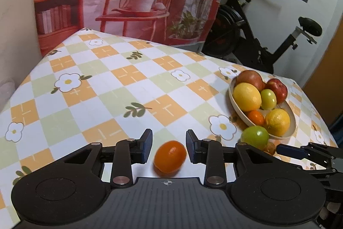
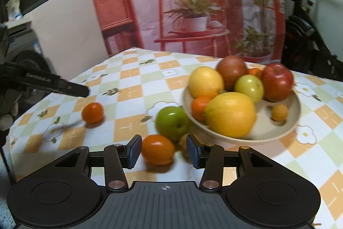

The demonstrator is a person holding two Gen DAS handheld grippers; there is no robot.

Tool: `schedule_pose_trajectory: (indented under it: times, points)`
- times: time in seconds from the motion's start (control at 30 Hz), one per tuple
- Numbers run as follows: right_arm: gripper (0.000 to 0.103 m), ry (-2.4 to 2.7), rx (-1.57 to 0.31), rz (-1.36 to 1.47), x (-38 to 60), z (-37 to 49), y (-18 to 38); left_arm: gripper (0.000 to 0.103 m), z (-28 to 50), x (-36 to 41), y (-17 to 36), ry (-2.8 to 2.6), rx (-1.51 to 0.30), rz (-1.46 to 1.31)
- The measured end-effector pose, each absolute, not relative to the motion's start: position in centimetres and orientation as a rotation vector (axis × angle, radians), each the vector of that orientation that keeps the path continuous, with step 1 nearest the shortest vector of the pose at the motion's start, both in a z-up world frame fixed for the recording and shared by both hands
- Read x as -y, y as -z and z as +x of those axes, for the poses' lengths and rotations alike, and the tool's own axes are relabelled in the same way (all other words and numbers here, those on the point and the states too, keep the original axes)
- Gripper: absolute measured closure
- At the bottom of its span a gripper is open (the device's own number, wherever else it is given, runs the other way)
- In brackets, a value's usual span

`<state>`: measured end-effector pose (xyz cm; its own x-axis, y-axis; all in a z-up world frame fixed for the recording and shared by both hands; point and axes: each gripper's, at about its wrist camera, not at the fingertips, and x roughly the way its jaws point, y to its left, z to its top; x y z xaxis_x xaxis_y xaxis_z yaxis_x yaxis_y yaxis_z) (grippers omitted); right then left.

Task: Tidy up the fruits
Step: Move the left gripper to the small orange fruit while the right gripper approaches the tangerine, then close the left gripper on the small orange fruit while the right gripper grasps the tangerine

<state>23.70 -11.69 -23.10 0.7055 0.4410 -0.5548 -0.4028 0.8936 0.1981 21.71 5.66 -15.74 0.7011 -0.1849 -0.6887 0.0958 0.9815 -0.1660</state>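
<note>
Fruits were mostly heaped in the beige bowl [image 2: 276,132] on the checkered counter [image 1: 120,78]: two lemons [image 2: 230,114], a red apple [image 2: 277,81], smaller green and orange pieces. Green apple [image 2: 171,122] lay touching the bowl's near-left rim. One orange fruit [image 2: 158,149] sat just in front of that apple, between the right tool's [image 2: 164,150] parted jaws, pads not pressing it. Another orange fruit [image 1: 170,156] lay well left of the bowl, between the left tool's [image 1: 169,148] jaws, gaps visible on both sides, not gripped.
</note>
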Motion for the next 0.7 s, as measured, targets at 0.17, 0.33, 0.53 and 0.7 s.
schedule_pose_trajectory:
  times: [0.17,0.33,0.53,0.7]
  points:
    - [0.062,-0.497,-0.634,0.008,10.2,23.6,23.3,0.06,21.4,-5.1,16.2,0.169,-0.775,-0.08]
    - [0.062,-0.484,-0.65,0.006,9.9,24.4,23.6,0.06,21.4,-4.9,16.6,0.179,-0.783,-0.064]
    - [0.064,-0.488,-0.666,-0.025,9.6,24.5,24.4,0.06,21.5,-4.6,17.1,0.191,-0.795,-0.056]
    - [0.065,-0.487,-0.66,-0.048,9.4,24.2,24.8,0.059,21.7,-4.4,17.5,0.187,-0.809,-0.046]
